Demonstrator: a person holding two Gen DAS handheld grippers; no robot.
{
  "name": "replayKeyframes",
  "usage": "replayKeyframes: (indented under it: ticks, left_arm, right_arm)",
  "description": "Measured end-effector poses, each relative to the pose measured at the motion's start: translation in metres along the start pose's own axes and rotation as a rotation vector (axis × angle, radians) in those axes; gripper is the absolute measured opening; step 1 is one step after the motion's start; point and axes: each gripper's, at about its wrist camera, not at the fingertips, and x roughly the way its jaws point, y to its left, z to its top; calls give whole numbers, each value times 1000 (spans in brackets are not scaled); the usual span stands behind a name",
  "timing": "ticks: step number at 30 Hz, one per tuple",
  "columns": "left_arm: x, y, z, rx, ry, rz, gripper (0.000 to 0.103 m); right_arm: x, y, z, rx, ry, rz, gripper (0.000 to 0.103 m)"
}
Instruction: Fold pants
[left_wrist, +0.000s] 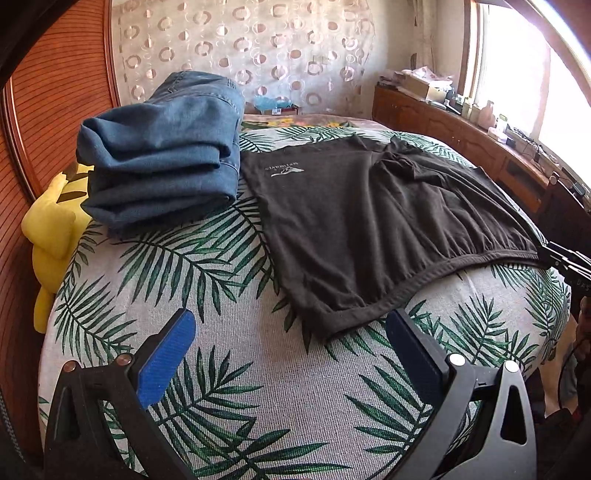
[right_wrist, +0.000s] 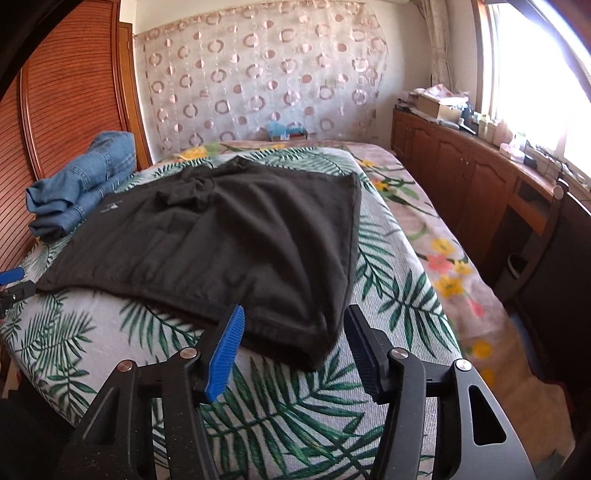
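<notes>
A pair of dark brown shorts-like pants (left_wrist: 369, 229) lies spread flat on the leaf-print bed cover (left_wrist: 221, 295), with a small white logo near its far left. The same pants fill the middle of the right wrist view (right_wrist: 221, 243). My left gripper (left_wrist: 291, 328) is open, low over the cover, its jaws either side of the pants' near left corner. My right gripper (right_wrist: 293, 325) is open, with the near right corner of the pants lying between its blue pads (right_wrist: 225, 354). The right gripper's tip also shows at the right edge of the left wrist view (left_wrist: 565, 258).
A folded stack of blue jeans (left_wrist: 162, 155) sits at the far left by the wooden headboard (left_wrist: 55, 92). A yellow plush toy (left_wrist: 55, 236) lies at the bed's left edge. A wooden cabinet (right_wrist: 472, 177) with clutter runs along the window on the right.
</notes>
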Motion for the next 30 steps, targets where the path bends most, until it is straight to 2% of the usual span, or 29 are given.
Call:
replayKeyframes:
  ticks: [6,10,11,14,19,22,26,29,30]
  left_arm:
    - [7,1,0,11,21,0,103]
    - [13,1,1,13,36,-2,103]
    - [15,1,1,14,40,2,103]
    - [18,4,-1,9,51,4,103]
    - [18,8,-2,-6,50,-8,103]
    - [15,11,-1,-24,43,-45,103]
    - [10,13,2,-41,26,-87,88]
    - [5,11,4,-35,10,-101,85]
    - [4,10,5,-35,9,-109,78]
  right_arm:
    - [-13,2,9,6,23,8,47]
    - [-18,2,14,1,24,24,27]
    - [-20,3,14,-5,23,22,18]
    - [-28,2,13,-11,18,24,10]
    - [-44,-4,7,0,18,29,8]
    - [-31,-18,2,18,10,41,9]
    - [-30,-18,1,17,3,36,9]
    - [-25,-17,6,27,-2,39,9]
    - [-19,-19,8,29,-2,40,9]
